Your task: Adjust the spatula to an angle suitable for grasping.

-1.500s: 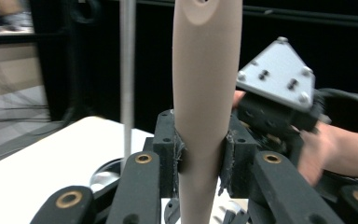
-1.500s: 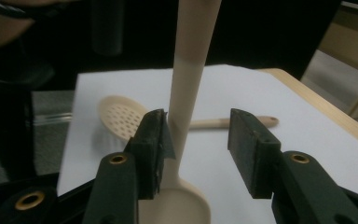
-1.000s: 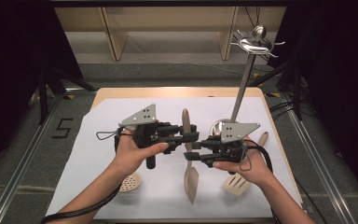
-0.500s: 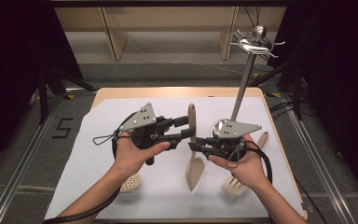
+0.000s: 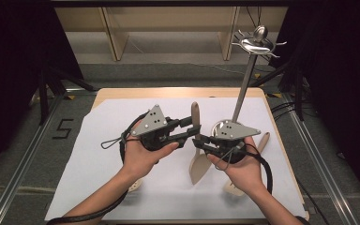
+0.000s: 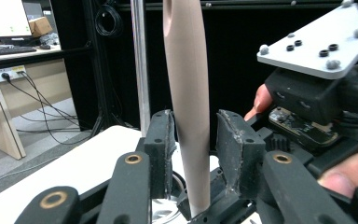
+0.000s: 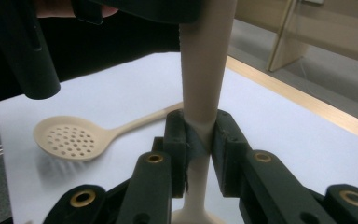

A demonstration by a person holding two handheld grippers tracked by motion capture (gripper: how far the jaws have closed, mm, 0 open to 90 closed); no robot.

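A beige spatula (image 5: 199, 161) is held above the white sheet, handle pointing away from me. My right gripper (image 5: 201, 142) is shut on the thin neck of the handle just above the blade, and its pads pinch it in the right gripper view (image 7: 200, 140). My left gripper (image 5: 194, 129) stands open around the handle higher up. In the left gripper view (image 6: 193, 149) the handle (image 6: 186, 93) rests against one pad, with a small gap to the other. The two grippers face each other, nearly touching.
A metal utensil stand (image 5: 243, 84) with hooks on top rises just behind my right gripper. A beige skimmer (image 7: 72, 137) lies on the sheet under my left forearm. A slotted turner (image 5: 263, 140) lies under my right hand. The white sheet (image 5: 98, 154) covers the table.
Both hands have moved right and up, carrying the spatula off the sheet. The blade has risen and the spatula now hangs between the two grippers.
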